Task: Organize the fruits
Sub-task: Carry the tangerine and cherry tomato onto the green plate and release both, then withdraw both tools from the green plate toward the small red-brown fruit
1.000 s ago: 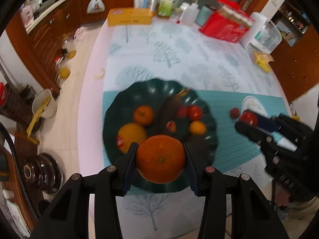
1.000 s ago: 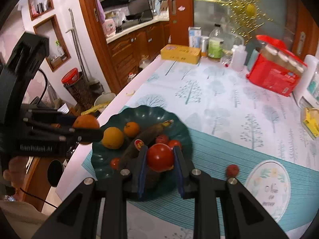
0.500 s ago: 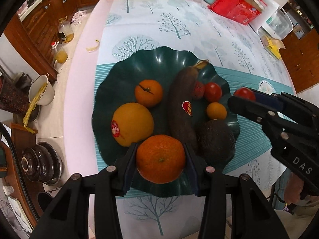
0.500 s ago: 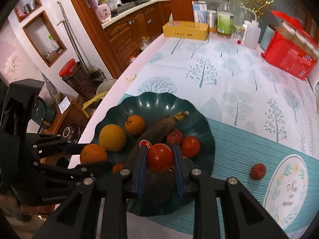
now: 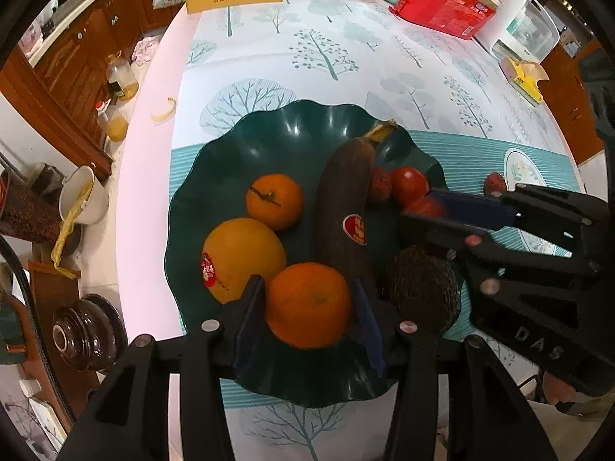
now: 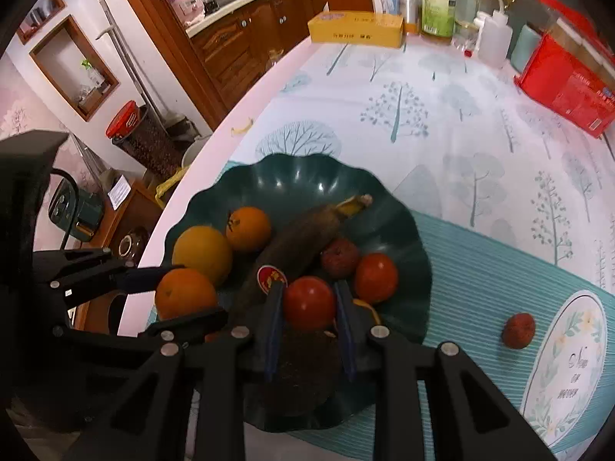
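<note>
While both hand-held grippers point steeply down over a dark green scalloped plate (image 5: pixel 292 130) on the counter (image 5: pixel 346 50), each has a fruit between its jaws. The left hand-held gripper (image 5: pixel 309 309) has a large orange (image 5: pixel 309 303) between its blue pads at the plate's near rim; its jaws have just been opening, and a thin gap shows on each side of the orange, so the pads no longer seem to press it. It appears to sit low on the plate, just beside a yellow-orange citrus fruit (image 5: pixel 244 259) bearing a sticker. The right hand-held gripper (image 6: pixel 309 309) is closed on a red tomato (image 6: pixel 309 303), directly above a dark, rough avocado (image 6: pixel 303 368) and still apparently clear of the plate floor. A long, brown overripe banana (image 6: pixel 303 238) lies lengthwise between the two grippers, its stem pointing towards the far rim, with a small tangerine (image 6: pixel 248 228) on its left side and a second tomato (image 6: pixel 376 277) and a reddish lychee-like fruit (image 6: pixel 340 257) on its right. One more small red fruit (image 6: pixel 519 330) lies off the plate on the striped teal mat (image 6: pixel 480 280), well to the right, so the right hand is clearly nearer to it. Free plate surface remains only towards the far rim, ahead of both grippers.
</note>
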`<state>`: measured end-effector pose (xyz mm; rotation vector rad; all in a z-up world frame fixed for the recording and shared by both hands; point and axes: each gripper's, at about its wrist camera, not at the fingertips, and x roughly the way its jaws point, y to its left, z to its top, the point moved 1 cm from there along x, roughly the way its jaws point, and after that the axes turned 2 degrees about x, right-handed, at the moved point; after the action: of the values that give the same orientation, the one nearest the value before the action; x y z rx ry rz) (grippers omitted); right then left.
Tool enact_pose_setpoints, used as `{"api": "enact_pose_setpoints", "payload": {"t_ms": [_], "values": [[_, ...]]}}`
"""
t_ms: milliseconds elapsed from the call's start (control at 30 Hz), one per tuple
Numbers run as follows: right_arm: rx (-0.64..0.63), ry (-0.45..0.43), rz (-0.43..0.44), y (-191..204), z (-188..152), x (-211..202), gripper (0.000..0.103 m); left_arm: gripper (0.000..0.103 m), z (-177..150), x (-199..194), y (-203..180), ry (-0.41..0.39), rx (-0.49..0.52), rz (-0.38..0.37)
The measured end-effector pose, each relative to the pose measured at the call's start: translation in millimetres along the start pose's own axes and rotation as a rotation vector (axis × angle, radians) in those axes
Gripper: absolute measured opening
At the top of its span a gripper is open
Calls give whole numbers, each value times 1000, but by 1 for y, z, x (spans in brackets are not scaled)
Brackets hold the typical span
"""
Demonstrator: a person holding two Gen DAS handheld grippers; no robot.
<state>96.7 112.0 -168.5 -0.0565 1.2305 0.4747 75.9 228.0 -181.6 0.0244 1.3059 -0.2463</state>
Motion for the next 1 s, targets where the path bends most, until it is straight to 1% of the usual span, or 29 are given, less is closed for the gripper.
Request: {"api": "enact_pose_setpoints", "payload": {"t_ms": [67, 133, 200, 267, 667, 767, 1000], "values": [[14, 12, 11, -2, 0, 2, 34, 56, 2, -2, 0, -7, 3, 0], [33, 15, 28, -4, 0, 2, 38, 59, 2, -3, 0, -13, 4, -3], [44, 13, 39, -6, 0, 1, 39, 65, 2, -5, 1, -18, 5, -3], [49, 7, 41, -7, -1, -1, 39, 67, 3, -7, 0, -27, 7, 7], [58, -29, 45, -9, -6, -17, 39, 70, -1, -23, -7, -55, 14, 14], [60, -44, 44, -9, -8, -23, 39, 72, -3, -30, -10, -69, 17, 19], [63, -80, 35, -10, -17, -41, 39, 72, -11, -45, -17, -97, 21, 34]]}}
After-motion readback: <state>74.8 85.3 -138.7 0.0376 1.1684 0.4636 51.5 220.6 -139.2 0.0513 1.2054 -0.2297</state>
